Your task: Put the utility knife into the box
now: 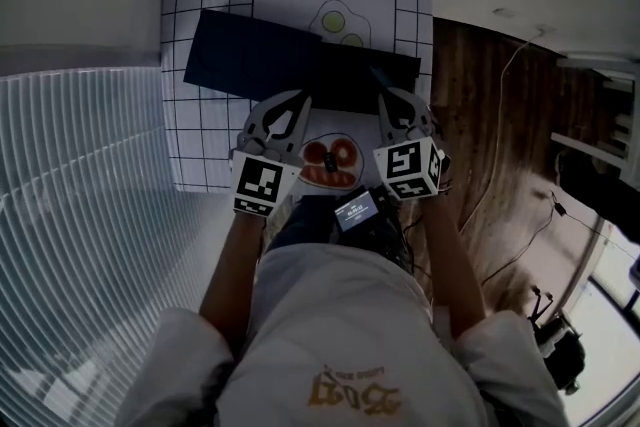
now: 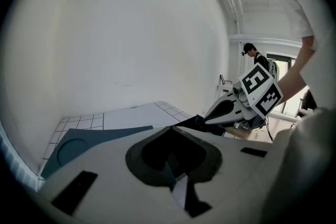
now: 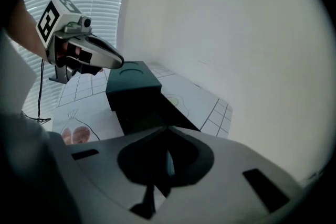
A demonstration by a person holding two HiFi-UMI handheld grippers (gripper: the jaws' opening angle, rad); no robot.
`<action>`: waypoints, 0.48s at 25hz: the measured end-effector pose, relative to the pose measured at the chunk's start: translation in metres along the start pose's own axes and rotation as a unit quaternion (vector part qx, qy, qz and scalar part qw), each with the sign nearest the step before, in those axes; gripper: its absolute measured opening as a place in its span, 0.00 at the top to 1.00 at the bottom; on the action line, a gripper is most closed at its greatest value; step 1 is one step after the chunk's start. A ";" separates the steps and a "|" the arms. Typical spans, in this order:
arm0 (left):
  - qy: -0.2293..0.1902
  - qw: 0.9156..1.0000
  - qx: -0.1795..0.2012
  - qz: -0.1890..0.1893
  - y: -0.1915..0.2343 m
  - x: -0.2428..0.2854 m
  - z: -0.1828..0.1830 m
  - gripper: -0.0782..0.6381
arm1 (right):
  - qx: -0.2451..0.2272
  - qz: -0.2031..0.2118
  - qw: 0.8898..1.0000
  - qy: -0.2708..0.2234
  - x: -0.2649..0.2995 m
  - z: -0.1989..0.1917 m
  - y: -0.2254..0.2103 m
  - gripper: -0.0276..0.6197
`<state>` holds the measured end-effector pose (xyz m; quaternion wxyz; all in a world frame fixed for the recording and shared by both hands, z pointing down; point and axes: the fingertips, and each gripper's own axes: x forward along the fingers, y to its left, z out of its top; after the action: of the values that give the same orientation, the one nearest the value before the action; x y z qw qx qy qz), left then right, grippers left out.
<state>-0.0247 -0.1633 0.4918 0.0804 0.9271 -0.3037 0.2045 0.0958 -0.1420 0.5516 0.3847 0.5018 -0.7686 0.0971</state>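
The black box (image 1: 345, 80) lies open on the gridded mat, with its dark blue lid (image 1: 245, 55) beside it on the left. My right gripper (image 1: 388, 97) hovers over the box's right part. It is shut on a slim dark utility knife (image 1: 378, 75) that sticks out past its tips. The left gripper view shows that same right gripper (image 2: 203, 119) from the side, and the lid (image 2: 79, 147). My left gripper (image 1: 303, 98) hangs at the box's near edge, shut and holding nothing. It also shows as the left gripper (image 3: 119, 62) above the lid (image 3: 131, 81).
The white mat (image 1: 210, 125) carries drawings of an egg (image 1: 340, 20) and a red onion (image 1: 330, 160). Wooden floor (image 1: 500, 115) with cables lies right of the table. A small screen (image 1: 357, 208) hangs at my waist. A person (image 2: 252, 55) stands far behind.
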 end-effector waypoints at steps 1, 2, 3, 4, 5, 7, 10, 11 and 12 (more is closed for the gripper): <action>-0.006 1.000 0.001 0.004 0.000 -0.003 0.004 0.88 | 0.006 -0.007 1.000 -0.008 -0.006 0.003 -0.002 0.95; -0.012 1.000 0.003 0.010 0.000 -0.006 0.008 0.88 | 0.013 -0.016 1.000 -0.019 -0.013 0.007 -0.005 0.95; -0.018 1.000 0.005 0.015 0.000 -0.010 0.012 0.88 | 0.019 -0.026 0.999 -0.031 -0.020 0.011 -0.009 0.95; -0.022 1.000 0.008 0.020 0.000 -0.013 0.016 0.88 | 0.026 -0.037 0.998 -0.043 -0.029 0.016 -0.013 0.95; -0.026 0.999 0.011 0.024 0.000 -0.016 0.020 0.88 | 0.032 -0.047 0.997 -0.056 -0.037 0.022 -0.017 0.95; -0.033 0.999 0.017 0.032 -0.002 -0.022 0.028 0.88 | 0.043 -0.063 0.994 -0.080 -0.054 0.033 -0.024 0.95; -0.044 0.998 0.027 0.045 -0.003 -0.037 0.041 0.88 | 0.053 -0.080 0.989 -0.110 -0.076 0.049 -0.032 0.95; -0.049 0.997 0.030 0.052 -0.001 -0.043 0.046 0.88 | 0.054 -0.084 0.988 -0.118 -0.082 0.054 -0.033 0.95; -0.054 0.996 0.031 0.060 0.001 -0.049 0.051 0.88 | 0.055 -0.088 0.987 -0.125 -0.088 0.059 -0.035 0.95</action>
<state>-0.0440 -0.1521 0.4246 0.0230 0.9191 -0.3559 0.1675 0.1143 -0.1286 0.4421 0.2638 0.5959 -0.7574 0.0417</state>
